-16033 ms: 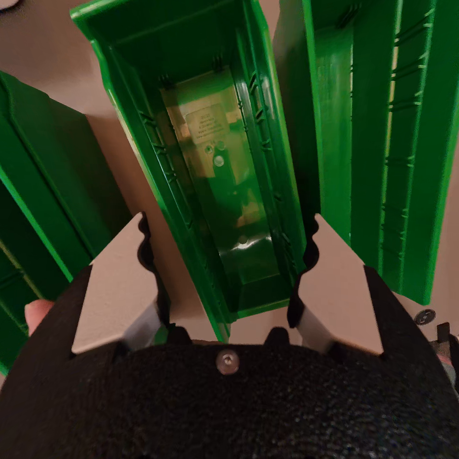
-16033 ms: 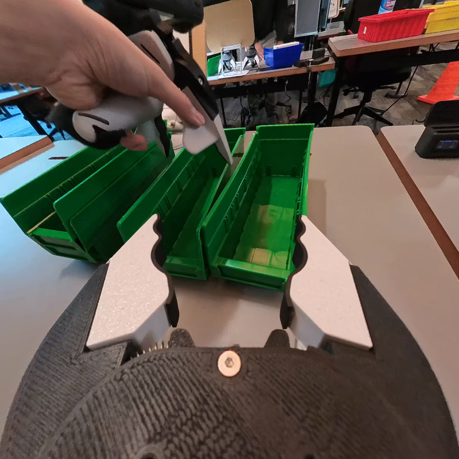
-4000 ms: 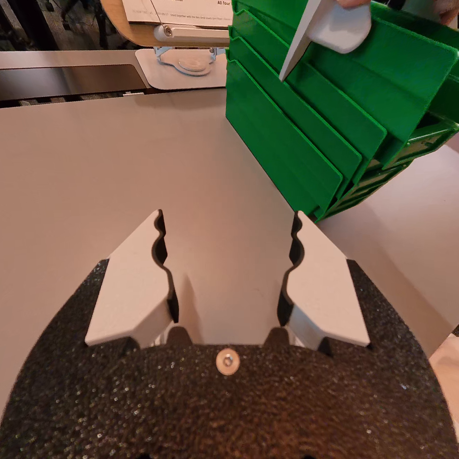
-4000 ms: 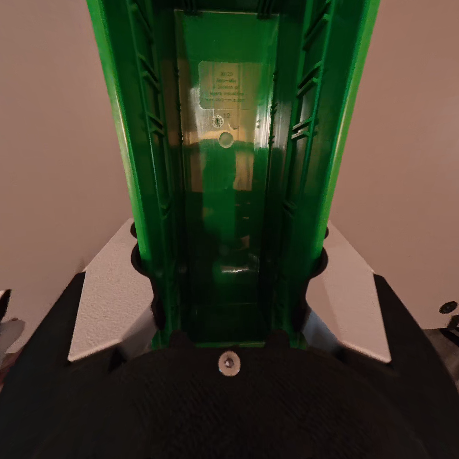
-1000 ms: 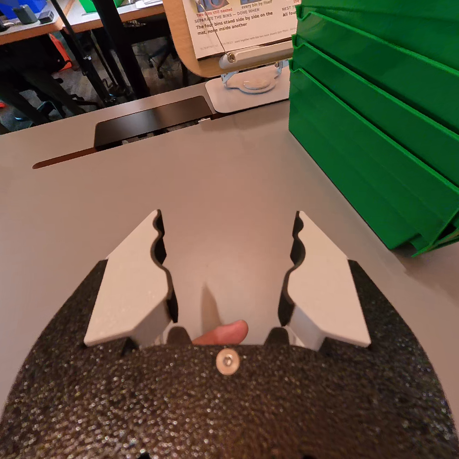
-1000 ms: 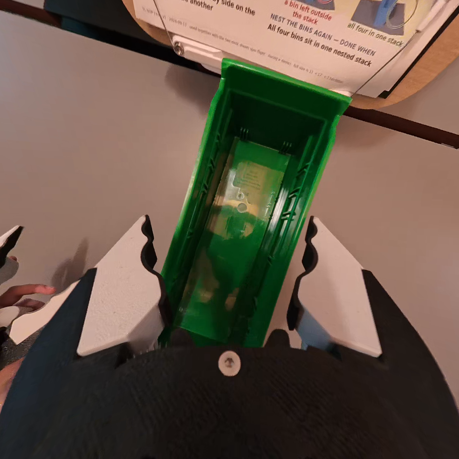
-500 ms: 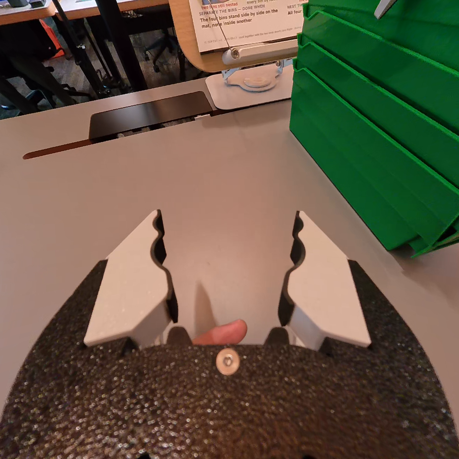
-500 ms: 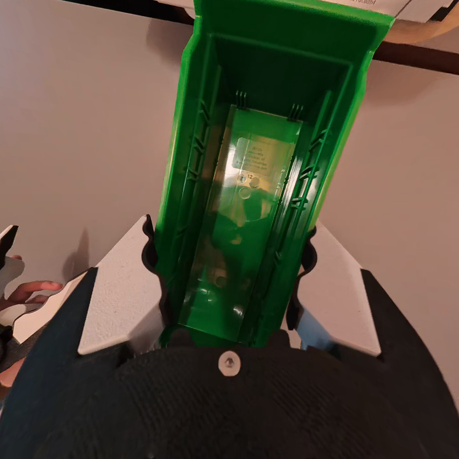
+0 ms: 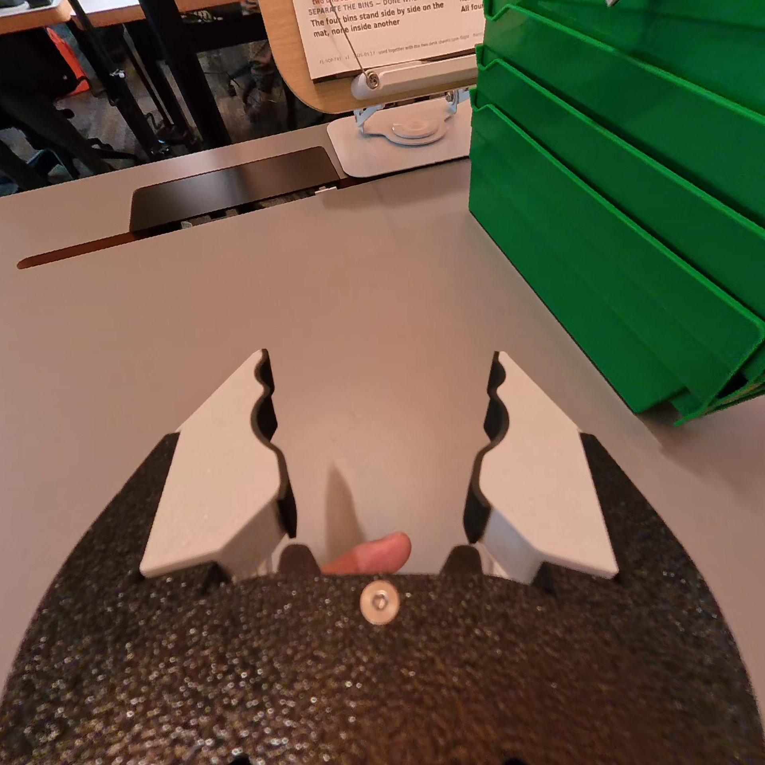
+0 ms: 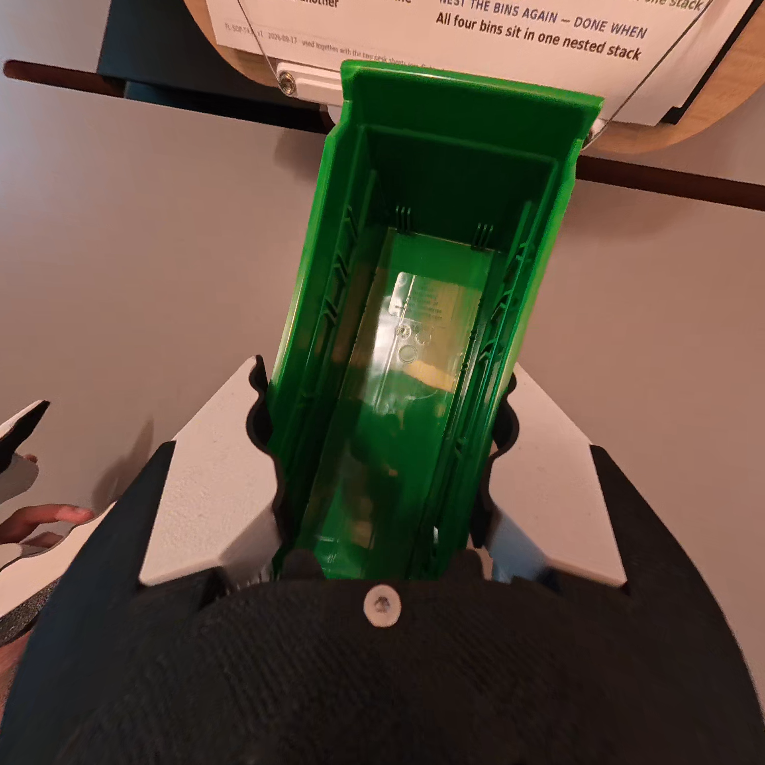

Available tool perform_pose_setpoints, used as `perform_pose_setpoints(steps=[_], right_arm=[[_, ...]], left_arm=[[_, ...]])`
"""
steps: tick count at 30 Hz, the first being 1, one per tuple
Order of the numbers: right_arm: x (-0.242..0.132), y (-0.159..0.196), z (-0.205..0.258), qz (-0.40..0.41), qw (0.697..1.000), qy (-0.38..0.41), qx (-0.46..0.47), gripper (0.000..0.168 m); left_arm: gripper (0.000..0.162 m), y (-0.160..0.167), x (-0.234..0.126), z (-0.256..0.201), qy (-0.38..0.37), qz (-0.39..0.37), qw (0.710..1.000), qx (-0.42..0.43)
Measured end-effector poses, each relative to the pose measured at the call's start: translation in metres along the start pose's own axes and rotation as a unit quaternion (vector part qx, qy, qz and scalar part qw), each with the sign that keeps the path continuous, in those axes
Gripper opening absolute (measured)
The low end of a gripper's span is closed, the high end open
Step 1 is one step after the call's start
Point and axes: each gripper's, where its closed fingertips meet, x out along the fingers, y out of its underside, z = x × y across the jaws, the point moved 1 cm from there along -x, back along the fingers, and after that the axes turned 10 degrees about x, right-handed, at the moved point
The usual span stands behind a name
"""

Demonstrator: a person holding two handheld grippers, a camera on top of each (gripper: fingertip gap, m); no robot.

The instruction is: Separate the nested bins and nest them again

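My right hand-held gripper (image 10: 383,418) is clamped across the near end of the green bin (image 10: 430,314), one white finger pressed against each long outer wall, so the bin runs straight out from between the fingers, its open top facing the camera and its far end reaching toward the wooden sign board (image 10: 476,37) at the back of the desk (image 10: 145,248). The bin's glossy floor shows a clear sticker. Whether it rests on the desk or is lifted clear, I cannot tell from this angle. My left hand-held gripper (image 9: 381,439) is spread wide with nothing between its fingers, only bare grey desk (image 9: 289,310), and a fingertip (image 9: 381,552) of mine shows at its base. The stack of nested green bins (image 9: 621,215) stands to the right of that gripper and ahead of it, apart from the fingers, its rims stepped one above another, and it fills the upper right of the left wrist view.
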Motion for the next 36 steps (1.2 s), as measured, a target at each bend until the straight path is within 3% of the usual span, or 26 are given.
perform_pose_setpoints(steps=[14, 17, 25, 31, 36], right_arm=[[-0.009, -0.008, 0.006, -0.058, 0.997, 0.013, -0.046, 0.125], [-0.012, -0.001, 0.003, -0.015, 0.993, 0.066, -0.094, 0.119], [-0.010, 0.025, 0.001, 0.136, 0.987, 0.066, -0.061, 0.136], [0.000, 0.027, 0.006, 0.148, 0.988, 0.040, -0.023, 0.150], [0.006, 0.028, 0.006, 0.155, 0.985, 0.065, -0.040, 0.158]], left_arm=[[0.106, -0.003, -0.002, 0.005, 0.012, -0.016, 0.999, -0.026], [0.106, -0.001, 0.000, 0.004, 0.015, -0.009, 0.999, -0.030], [0.107, -0.001, -0.003, -0.004, 0.022, 0.000, 1.000, -0.017], [0.107, 0.001, -0.002, -0.004, 0.028, 0.007, 0.999, -0.019], [0.107, 0.003, -0.001, -0.003, 0.030, 0.011, 0.999, -0.023]])
